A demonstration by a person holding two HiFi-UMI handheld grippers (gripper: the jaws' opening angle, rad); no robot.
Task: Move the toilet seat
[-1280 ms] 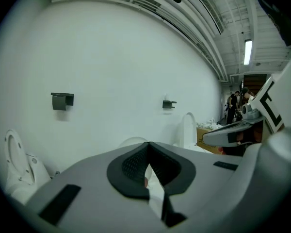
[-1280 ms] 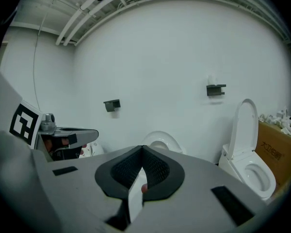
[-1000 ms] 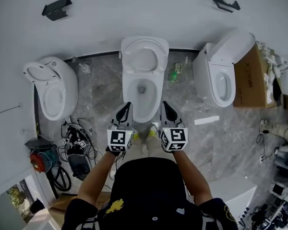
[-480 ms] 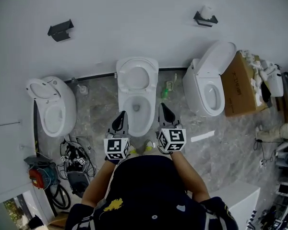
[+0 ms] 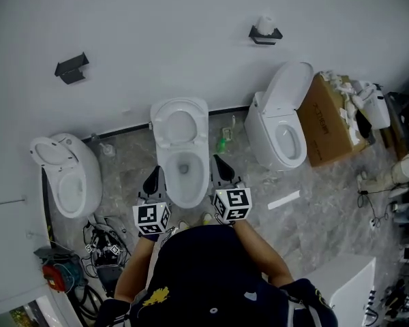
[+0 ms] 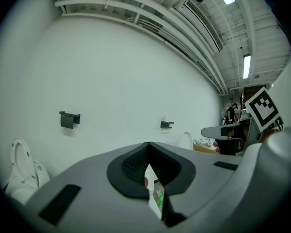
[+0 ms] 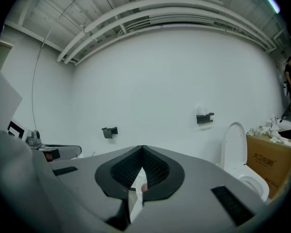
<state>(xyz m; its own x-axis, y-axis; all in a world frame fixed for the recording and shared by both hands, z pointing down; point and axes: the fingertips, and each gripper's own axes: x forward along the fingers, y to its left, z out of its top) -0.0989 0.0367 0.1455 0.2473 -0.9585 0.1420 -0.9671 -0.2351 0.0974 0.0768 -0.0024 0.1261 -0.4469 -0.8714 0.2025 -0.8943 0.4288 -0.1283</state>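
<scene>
The middle toilet stands against the white wall with its seat raised upright behind the open bowl. My left gripper hovers over the bowl's left side and my right gripper over its right side; neither touches it. In the left gripper view the left gripper has its jaws shut with nothing between them. The right gripper in its own view looks the same. Both point at the wall, nearly level.
Another toilet stands to the left and one with a raised lid to the right, beside a cardboard box. A green bottle, cables and tools and a white strip lie on the floor. Two holders hang on the wall.
Both grippers have risen and stayed shut and empty. The head view has pulled up and away, so the toilets look smaller and sit further left.
</scene>
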